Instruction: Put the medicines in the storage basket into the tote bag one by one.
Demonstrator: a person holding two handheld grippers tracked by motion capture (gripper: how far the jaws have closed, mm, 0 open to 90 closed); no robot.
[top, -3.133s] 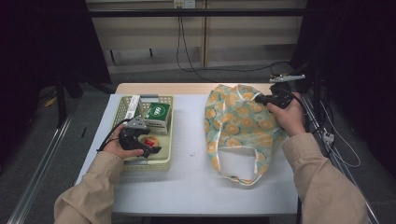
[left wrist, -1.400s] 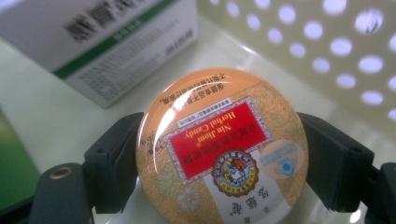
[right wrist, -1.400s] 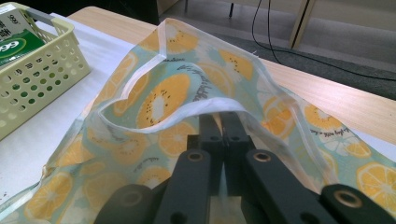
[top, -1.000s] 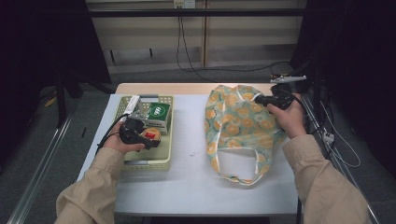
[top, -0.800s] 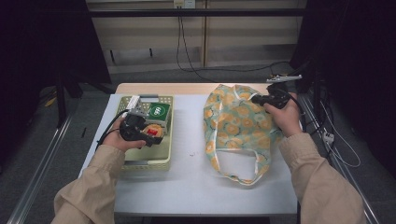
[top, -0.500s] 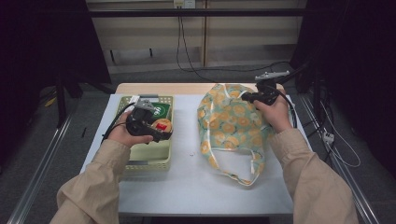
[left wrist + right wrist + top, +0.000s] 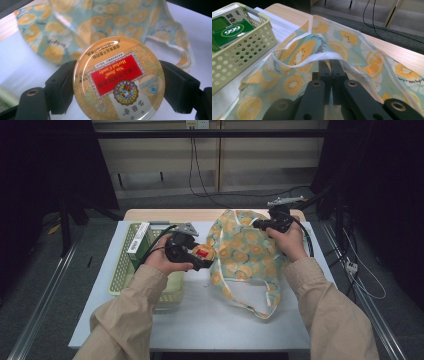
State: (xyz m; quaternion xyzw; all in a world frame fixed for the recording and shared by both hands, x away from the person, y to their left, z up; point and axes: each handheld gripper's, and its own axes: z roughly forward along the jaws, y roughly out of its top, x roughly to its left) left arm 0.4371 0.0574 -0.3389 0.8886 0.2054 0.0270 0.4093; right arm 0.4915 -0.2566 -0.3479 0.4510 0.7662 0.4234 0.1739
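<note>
Now left tool point(image 7: 202, 261) lifted tin point(image 7: 202, 253) from basket point(image 7: 125, 265), beside bag point(image 7: 245, 245)

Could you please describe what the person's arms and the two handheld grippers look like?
Both forearms wear loose beige long sleeves. The left gripper and right gripper are black, each with a grey three-cornered plate on top and a black cable trailing off. Seen close, the jaws are matte black bars with round brass-coloured rivets at the pivots.

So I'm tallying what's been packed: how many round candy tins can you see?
1. The candy tin sits between the left gripper fingers, beside the fruit-print bag. Others may be hidden inside.
</note>
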